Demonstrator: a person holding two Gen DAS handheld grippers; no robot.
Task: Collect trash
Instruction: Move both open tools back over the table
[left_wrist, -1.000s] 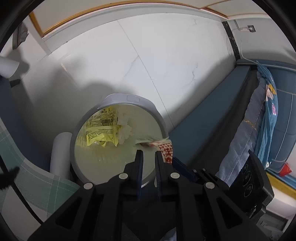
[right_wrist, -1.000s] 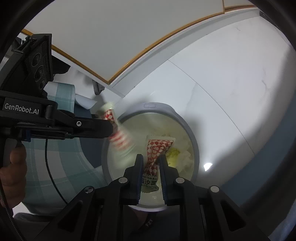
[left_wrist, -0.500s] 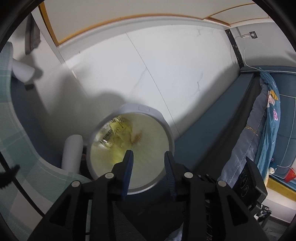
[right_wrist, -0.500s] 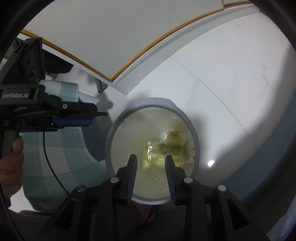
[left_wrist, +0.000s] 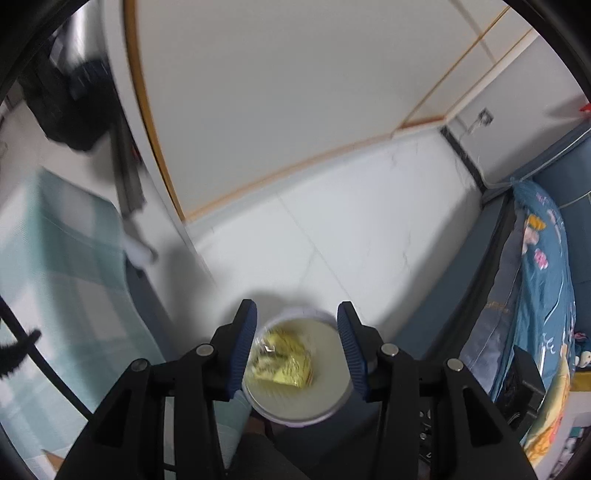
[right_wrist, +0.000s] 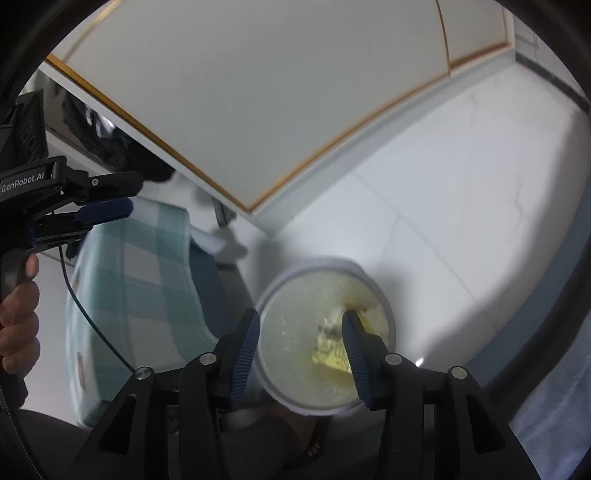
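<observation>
White floor tiles, trash bin (left_wrist: 334, 408) below; yellow wrappers (left_wrist: 286, 363) lie inside. Left gripper (left_wrist: 297, 350) and right gripper (right_wrist: 301, 349), jaws just opening, hold nothing. Lift clear, then seek more litter.

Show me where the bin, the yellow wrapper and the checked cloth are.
bin (right_wrist: 388, 312), right wrist view, grey rim on its right side
yellow wrapper (left_wrist: 288, 363), left wrist view, its middle, inside the bin
checked cloth (right_wrist: 136, 273), right wrist view, its top face

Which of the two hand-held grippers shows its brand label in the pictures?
The left hand-held gripper, seen side-on in the right wrist view, lettered GenRobot.AI; the right hand-held gripper shows none.
</observation>
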